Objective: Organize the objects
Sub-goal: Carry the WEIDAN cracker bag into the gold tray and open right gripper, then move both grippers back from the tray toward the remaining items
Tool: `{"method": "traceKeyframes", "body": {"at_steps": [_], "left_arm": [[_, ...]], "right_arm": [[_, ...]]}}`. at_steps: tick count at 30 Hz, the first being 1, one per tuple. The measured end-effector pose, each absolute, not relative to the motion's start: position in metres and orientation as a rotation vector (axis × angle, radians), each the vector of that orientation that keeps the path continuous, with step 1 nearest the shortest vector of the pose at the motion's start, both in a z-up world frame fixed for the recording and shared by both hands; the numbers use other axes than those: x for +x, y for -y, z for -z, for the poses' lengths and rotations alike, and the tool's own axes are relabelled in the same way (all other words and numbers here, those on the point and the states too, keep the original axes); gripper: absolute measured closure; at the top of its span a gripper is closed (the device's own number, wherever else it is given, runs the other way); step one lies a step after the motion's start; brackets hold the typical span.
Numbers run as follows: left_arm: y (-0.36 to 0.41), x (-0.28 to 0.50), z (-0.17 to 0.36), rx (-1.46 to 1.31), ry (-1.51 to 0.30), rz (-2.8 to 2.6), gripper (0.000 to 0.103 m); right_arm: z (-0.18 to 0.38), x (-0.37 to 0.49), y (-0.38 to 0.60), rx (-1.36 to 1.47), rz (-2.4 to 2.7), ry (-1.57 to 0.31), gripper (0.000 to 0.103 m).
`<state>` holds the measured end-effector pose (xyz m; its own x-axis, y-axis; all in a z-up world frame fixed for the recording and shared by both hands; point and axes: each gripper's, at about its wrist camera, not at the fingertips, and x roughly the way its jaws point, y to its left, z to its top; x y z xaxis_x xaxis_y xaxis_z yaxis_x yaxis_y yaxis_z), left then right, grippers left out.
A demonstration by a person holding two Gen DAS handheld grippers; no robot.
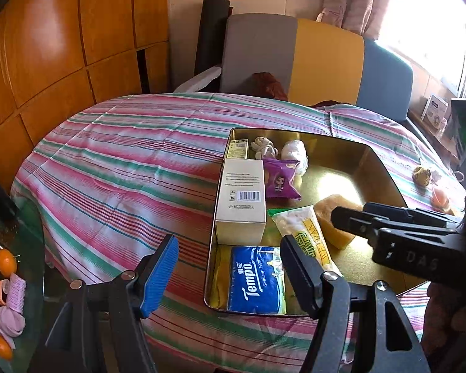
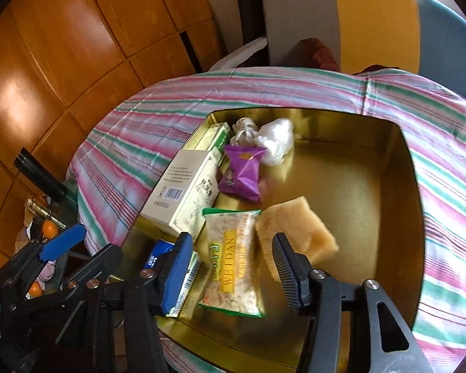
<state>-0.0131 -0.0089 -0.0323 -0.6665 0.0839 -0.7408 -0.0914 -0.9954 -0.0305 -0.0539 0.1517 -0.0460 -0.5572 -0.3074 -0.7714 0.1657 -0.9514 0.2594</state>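
Note:
A gold tin (image 1: 295, 131) (image 2: 357, 186) sits on the striped tablecloth (image 1: 124, 161). Inside lie a white box (image 1: 240, 199) (image 2: 183, 192), a purple snack packet (image 1: 281, 181) (image 2: 242, 171), a Weidan snack packet (image 1: 304, 230) (image 2: 233, 258), a yellow sponge (image 1: 332, 217) (image 2: 295, 227) and a blue Tempo tissue pack (image 1: 254, 279). My right gripper (image 2: 233, 272) (image 1: 351, 211) hovers over the tin, its jaws apart on either side of the Weidan packet, which lies flat on the tin floor untouched. My left gripper (image 1: 230, 276) is open at the tin's near left corner, above the tissue pack.
At the tin's far end are a small green box (image 1: 237, 149), a knotted cloth (image 1: 264, 146) and a white plastic bag (image 1: 293, 152). A speckled ball (image 1: 421, 175) and a pink-orange item (image 1: 439, 197) lie right of the tin. Oranges (image 1: 6, 261) sit on a side table.

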Motion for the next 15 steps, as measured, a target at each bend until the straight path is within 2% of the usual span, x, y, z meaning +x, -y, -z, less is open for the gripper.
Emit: {"method": "traceKeyframes", "body": {"at_steps": [9, 15], "left_arm": [[0.001, -0.011, 0.029, -1.226, -0.035, -2.767, 0.034], [-0.007, -0.01, 0.025, -1.202, -0.051, -2.756, 0.034]], "right_arm": [[0.038, -0.044, -0.176, 1.263, 2.638, 0.199, 0.026], [0.029, -0.036, -0.216, 1.242, 2.723, 0.199, 0.023]]}}
